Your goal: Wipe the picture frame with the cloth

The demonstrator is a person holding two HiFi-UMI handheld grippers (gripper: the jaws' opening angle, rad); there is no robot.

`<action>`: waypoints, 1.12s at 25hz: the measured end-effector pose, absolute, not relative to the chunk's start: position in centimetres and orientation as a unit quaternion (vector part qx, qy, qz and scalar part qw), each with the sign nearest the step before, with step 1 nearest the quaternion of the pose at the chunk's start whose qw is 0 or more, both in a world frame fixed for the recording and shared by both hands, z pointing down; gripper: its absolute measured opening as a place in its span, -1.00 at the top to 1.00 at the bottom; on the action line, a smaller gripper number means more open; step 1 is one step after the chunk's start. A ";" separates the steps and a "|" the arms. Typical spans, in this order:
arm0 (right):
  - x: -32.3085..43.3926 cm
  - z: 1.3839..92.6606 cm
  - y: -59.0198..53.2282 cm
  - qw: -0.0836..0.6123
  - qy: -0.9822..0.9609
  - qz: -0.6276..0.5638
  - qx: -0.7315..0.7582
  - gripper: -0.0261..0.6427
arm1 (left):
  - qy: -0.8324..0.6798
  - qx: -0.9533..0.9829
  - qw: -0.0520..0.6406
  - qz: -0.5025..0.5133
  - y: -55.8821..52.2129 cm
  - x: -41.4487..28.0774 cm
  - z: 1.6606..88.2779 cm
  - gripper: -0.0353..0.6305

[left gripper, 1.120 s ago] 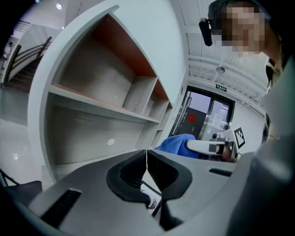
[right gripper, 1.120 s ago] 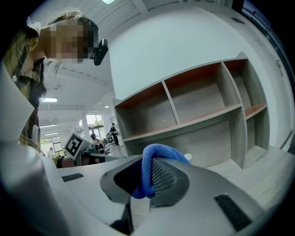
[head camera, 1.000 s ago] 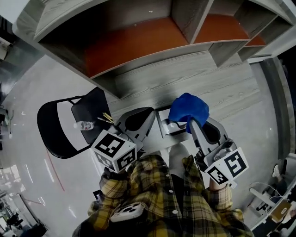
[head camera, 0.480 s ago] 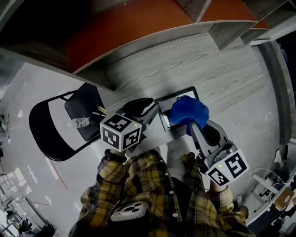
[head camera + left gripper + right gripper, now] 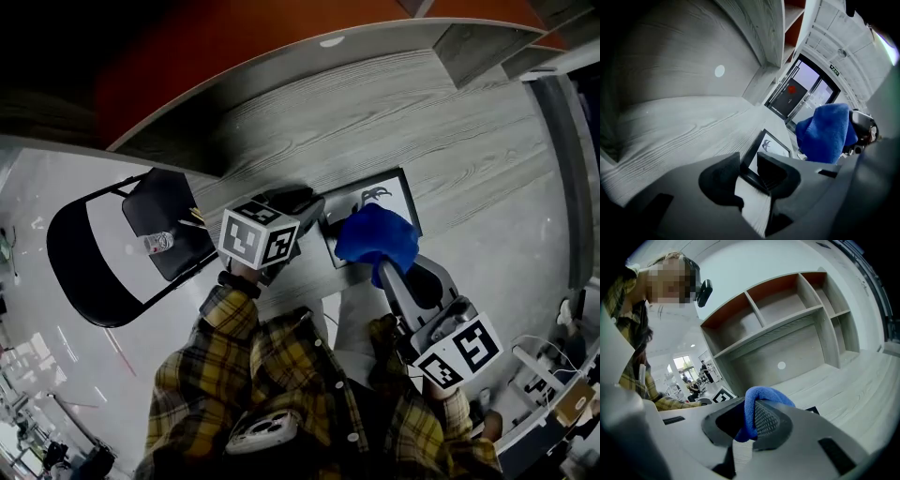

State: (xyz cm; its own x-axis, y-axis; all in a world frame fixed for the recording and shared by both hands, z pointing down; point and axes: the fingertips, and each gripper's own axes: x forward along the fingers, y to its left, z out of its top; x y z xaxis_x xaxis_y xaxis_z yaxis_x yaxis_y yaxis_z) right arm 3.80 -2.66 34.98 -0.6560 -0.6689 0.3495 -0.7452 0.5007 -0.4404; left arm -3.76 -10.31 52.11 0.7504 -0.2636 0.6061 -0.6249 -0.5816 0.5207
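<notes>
Grey wood-grain desk (image 5: 469, 122) under an open shelf unit (image 5: 787, 310) with orange back panels. The picture frame (image 5: 389, 192) lies flat and face up near the desk's front edge. We think that suits wiping, since the desk backs the glass and takes the push.

The left gripper (image 5: 748, 161) sits low at the frame's left end. Its jaws are opening, and the frame's dark edge runs between them with the pads off it. So it has no grip, and for now it only brackets that edge.

The right gripper (image 5: 749, 416) is clamped on the blue cloth (image 5: 377, 236). It pinches one fold, so the rest bunches out past the jaw tips. We read that bunch as the working face, which keeps the hard jaws off the glass.

The cloth hangs over the frame's near part. We can't tell whether it touches the glass.

Our concern is that nothing pins the frame, so a sideways stroke could slide it. The left jaws are well placed to stop it at that edge.
</notes>
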 end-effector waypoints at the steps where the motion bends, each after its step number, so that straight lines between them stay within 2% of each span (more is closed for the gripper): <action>1: 3.8 35.1 -2.7 0.067 -0.864 0.288 0.408 0.78 | -0.256 0.855 0.381 0.241 -10.2 -3.7 52.7 0.58; 4: 3.8 35.5 -2.5 0.070 -0.863 0.293 0.405 0.78 | -0.253 0.854 0.385 0.241 -10.0 -3.3 53.8 0.58; 10: 3.4 36.6 -2.8 0.083 -0.863 0.294 0.403 0.78 | -0.260 0.846 0.352 0.304 -10.1 -3.4 53.8 0.58; 16: 2.2 39.2 -4.2 0.120 -0.870 0.285 0.384 0.78 | -0.250 0.841 0.364 0.314 -10.0 -3.6 54.4 0.58; 21: -0.1 43.7 -6.2 0.188 -0.874 0.273 0.356 0.78 | -0.248 0.839 0.374 0.308 -10.0 -3.3 54.1 0.58; 28: -2.0 51.8 -8.0 0.344 -0.848 0.199 0.351 0.78 | -0.237 0.834 0.384 0.316 -10.2 -3.5 54.8 0.58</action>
